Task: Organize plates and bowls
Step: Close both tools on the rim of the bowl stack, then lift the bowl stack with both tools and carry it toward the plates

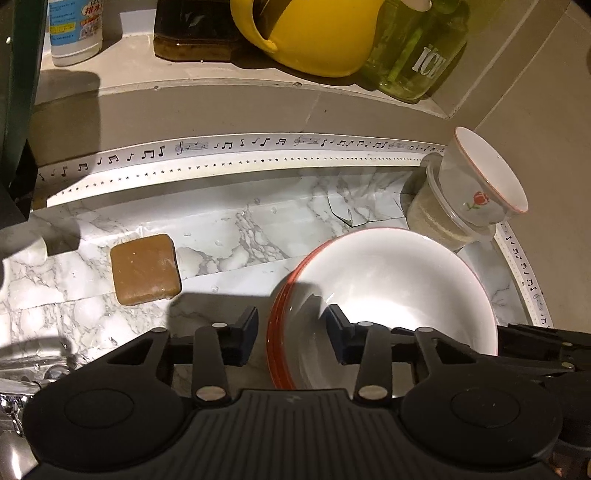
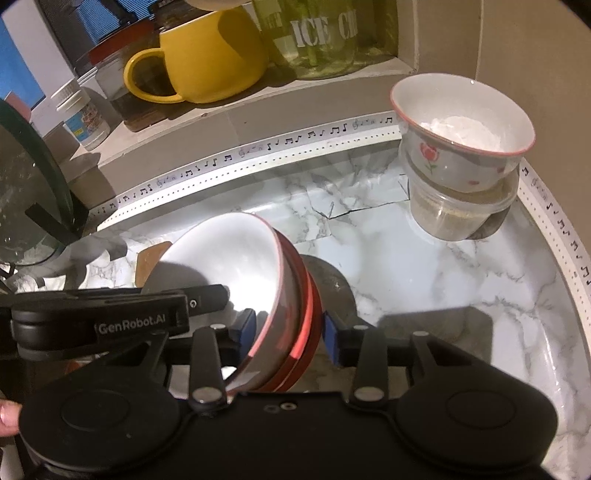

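Left wrist view looks down on a counter (image 1: 229, 236) covered in marble-print film, cracked and lifting near the back right. A white trim strip (image 1: 236, 162) printed with music notes runs along its rear and right edges, below a beige ledge (image 1: 207, 79). On the ledge stand a yellow mug (image 1: 310, 37), a green glass jar (image 1: 417, 55), a dark bottle (image 1: 192, 33) and a white bottle (image 1: 75, 29); all four are cut off by the frame top. A brown soap bar (image 1: 144, 269) lies on the counter, well apart from the bowls.

A stack of red-rimmed white bowls (image 1: 388, 302) sits tilted at the near right. The left gripper (image 1: 291, 325) is open, one finger outside the stack's left wall, the other inside the top bowl; whether the pads touch it is hard to tell. Right wrist view shows the right gripper (image 2: 290, 328) straddling the stack's (image 2: 258, 291) right wall, jaws apart, contact equally unclear. How many bowls are nested cannot be counted.

In the far right corner a small rose-print bowl (image 2: 461, 147) rests on a lidded plastic tub (image 2: 458, 214). A dark-framed glass object (image 2: 33, 199) at the left is cropped and unidentifiable.
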The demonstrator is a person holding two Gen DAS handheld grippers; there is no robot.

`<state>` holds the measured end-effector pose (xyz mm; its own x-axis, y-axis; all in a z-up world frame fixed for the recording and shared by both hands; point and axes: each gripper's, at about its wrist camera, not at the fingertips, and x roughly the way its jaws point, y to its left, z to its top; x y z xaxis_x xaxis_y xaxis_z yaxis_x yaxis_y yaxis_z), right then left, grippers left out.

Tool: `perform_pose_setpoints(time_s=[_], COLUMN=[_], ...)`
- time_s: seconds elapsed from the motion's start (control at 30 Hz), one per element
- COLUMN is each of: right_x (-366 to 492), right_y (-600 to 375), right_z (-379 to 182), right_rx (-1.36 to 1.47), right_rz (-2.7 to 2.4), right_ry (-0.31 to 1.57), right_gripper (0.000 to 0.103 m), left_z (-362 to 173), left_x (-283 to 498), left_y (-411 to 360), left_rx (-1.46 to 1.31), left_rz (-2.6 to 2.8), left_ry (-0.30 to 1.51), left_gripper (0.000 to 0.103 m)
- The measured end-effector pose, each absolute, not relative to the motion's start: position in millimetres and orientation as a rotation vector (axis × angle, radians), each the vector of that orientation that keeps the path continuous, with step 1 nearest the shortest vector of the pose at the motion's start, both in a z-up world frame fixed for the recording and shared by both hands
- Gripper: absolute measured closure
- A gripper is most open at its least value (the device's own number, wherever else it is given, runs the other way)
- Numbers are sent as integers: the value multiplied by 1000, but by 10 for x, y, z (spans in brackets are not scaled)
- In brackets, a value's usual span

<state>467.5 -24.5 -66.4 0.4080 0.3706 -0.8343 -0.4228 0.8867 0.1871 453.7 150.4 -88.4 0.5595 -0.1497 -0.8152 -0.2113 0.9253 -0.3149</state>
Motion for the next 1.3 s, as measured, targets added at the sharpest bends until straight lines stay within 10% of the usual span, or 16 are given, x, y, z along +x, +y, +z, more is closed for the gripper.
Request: perform_pose_setpoints(time_s=[1.3], right_x=[4303], right_y=[-1228], right_z=[-473], right_rx=[46], right_rz=[275], right_ry=[1032], right_gripper=[76], left_z=[-840], left_x=[4287], left_y=[408], left_rx=[-328], left_rz=[-135], left_ry=[1032], left_gripper=[69])
